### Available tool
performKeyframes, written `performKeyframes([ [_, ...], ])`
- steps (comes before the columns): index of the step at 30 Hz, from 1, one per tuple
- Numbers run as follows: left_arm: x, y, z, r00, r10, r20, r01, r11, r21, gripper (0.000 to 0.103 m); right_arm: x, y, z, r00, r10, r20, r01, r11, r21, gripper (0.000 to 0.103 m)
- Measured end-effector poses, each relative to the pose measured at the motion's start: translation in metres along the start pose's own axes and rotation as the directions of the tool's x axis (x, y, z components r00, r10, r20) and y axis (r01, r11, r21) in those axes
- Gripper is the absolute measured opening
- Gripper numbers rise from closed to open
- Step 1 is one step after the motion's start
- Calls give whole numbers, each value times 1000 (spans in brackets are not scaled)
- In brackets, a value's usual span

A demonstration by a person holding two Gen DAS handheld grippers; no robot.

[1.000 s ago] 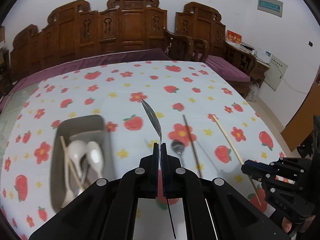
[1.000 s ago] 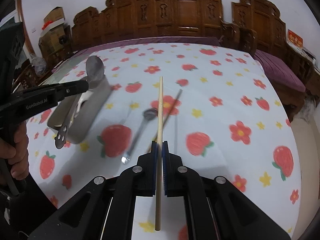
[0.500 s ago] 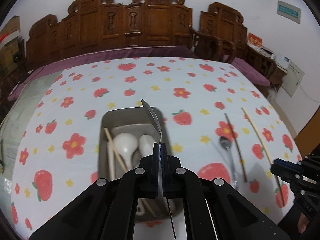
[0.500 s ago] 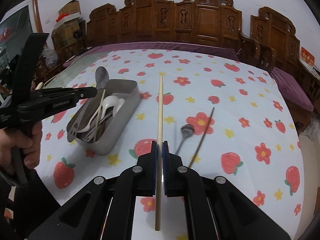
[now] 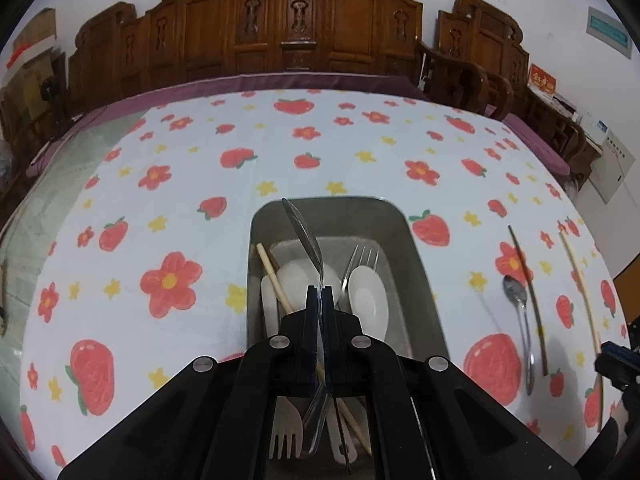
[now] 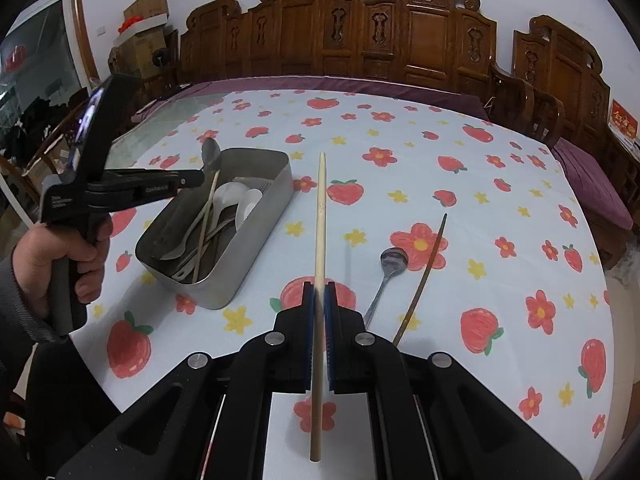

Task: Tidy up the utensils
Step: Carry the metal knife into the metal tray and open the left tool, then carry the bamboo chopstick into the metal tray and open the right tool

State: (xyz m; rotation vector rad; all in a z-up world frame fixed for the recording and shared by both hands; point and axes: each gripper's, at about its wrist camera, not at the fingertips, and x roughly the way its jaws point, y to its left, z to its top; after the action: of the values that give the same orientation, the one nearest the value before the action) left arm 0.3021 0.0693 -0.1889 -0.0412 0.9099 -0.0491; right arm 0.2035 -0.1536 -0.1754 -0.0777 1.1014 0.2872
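My left gripper [image 5: 320, 292] is shut on a metal spoon [image 5: 304, 232] and holds it edge-on right above the metal tray [image 5: 416, 256]; both also show in the right wrist view, the left gripper [image 6: 196, 178] with the spoon [image 6: 211, 153] over the tray [image 6: 256, 236]. The tray holds white spoons [image 5: 368, 300], a fork and a light chopstick [image 5: 274, 276]. My right gripper [image 6: 319, 288] is shut on a light wooden chopstick [image 6: 320, 216], held above the cloth right of the tray.
A metal spoon [image 6: 386, 276] and a dark chopstick [image 6: 424, 276] lie on the strawberry tablecloth [image 6: 480, 184] right of my right gripper. Carved wooden chairs [image 6: 360, 36] line the far edge. The table's near edge is just below both grippers.
My left gripper has carried the spoon leftwards from the cloth to above the tray. My right gripper has lifted the light chopstick and swung a little towards the tray.
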Motion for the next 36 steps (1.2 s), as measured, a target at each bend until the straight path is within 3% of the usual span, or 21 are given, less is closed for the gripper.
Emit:
performKeyframes([
  [13, 20, -3, -10, 998, -18, -55, 20, 1000, 22, 2, 17, 6, 5, 1000, 10, -22, -10, 1000, 0, 6],
  [23, -12, 12, -11, 999, -41, -4, 41, 999, 24, 7, 29, 30, 22, 999, 45, -11, -45, 999, -8, 6],
  [36, -48, 45, -16, 999, -11, 38, 10, 1000, 30, 9, 52, 65, 49, 993, 119, -4, -119, 993, -2, 6],
])
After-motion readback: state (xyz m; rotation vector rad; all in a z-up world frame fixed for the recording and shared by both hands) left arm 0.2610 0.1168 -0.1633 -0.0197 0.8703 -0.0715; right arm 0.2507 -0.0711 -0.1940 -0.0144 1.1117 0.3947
